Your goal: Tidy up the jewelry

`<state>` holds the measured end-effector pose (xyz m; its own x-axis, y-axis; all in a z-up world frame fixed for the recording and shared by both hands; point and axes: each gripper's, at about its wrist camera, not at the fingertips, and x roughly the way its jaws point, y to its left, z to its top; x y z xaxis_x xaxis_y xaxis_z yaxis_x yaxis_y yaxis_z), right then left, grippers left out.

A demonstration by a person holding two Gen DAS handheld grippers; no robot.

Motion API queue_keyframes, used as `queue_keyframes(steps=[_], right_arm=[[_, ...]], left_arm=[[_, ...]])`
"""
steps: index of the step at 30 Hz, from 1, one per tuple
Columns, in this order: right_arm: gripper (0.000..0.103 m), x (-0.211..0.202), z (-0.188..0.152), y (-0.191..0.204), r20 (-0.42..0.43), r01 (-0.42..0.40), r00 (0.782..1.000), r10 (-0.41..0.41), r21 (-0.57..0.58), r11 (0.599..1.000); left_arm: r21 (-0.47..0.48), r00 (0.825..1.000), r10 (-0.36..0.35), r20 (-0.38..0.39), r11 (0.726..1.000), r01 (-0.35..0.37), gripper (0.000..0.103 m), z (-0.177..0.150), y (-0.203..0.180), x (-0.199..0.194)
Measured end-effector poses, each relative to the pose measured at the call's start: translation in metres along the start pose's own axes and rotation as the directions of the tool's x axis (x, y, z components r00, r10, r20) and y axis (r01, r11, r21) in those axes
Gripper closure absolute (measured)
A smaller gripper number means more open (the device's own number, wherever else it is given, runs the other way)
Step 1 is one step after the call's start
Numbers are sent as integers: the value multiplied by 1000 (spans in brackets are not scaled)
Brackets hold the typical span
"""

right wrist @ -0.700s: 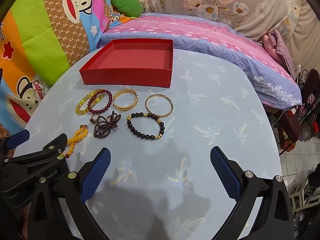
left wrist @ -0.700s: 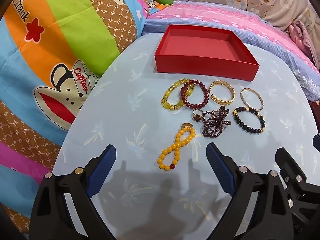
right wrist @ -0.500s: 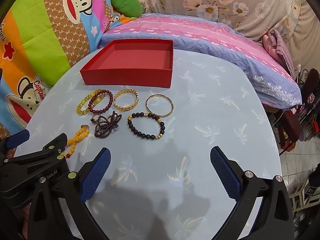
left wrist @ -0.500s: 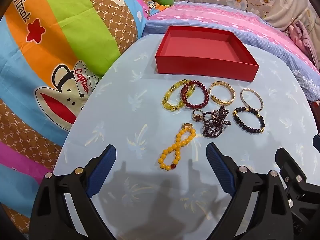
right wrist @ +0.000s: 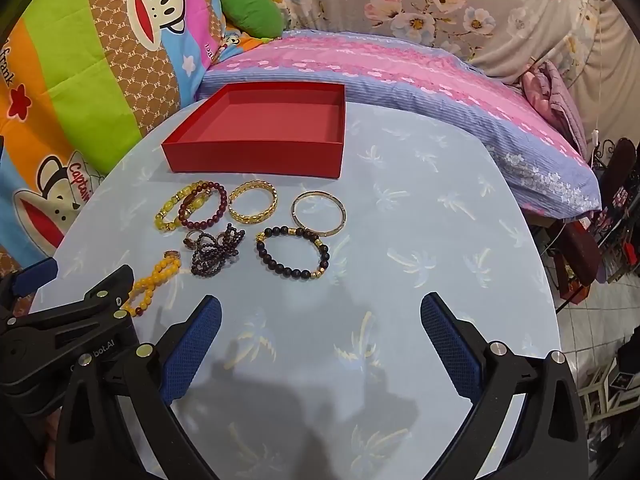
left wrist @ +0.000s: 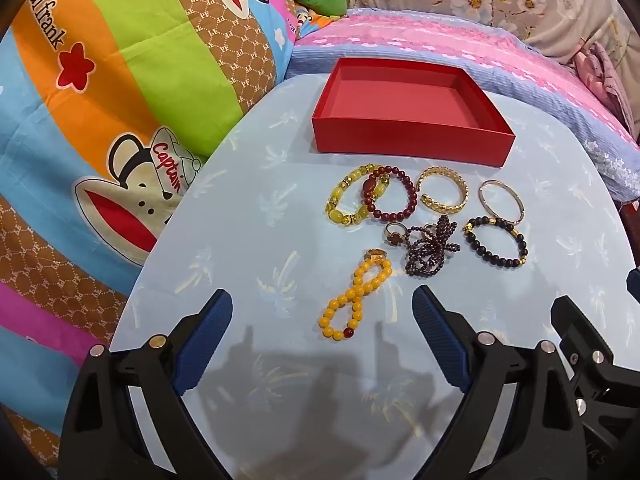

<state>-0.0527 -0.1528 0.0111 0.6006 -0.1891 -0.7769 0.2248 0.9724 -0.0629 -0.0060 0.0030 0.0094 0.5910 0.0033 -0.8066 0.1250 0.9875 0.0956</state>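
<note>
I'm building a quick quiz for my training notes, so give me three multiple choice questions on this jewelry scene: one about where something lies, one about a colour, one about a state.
1. Where does the orange-yellow bead strand lie?
A. Inside the box
B. Nearest the left gripper, in front of the other jewelry
C. On the pillow

2. What colour is the box?
A. Red
B. Blue
C. White

3. How does the right gripper stand?
A. Shut on a bangle
B. Shut on nothing
C. Open, holding nothing

Answers: 1 B, the strand sits closest to the blue fingers on the table. 2 A, its walls and floor are red. 3 C, its fingers stand wide apart over bare cloth.
</note>
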Motion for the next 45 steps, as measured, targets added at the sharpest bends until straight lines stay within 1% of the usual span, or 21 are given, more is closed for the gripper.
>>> queue_keyframes(steps=[18,20,45], right_arm=[[7,0,1,0,-1,0,1000,0,0,1000],[7,0,0,-1,-2,-1,1000,1,1,1000],[7,3,1,0,-7,1,1000,0,8,1000]], left_arm=[[-2,1000,-4,-7,1000,4,16,4,7,5],[2,1000,1,-2,1000,-1,16,1,-1,3],[3,1000,0,0,1000,0,16,0,-2,3]])
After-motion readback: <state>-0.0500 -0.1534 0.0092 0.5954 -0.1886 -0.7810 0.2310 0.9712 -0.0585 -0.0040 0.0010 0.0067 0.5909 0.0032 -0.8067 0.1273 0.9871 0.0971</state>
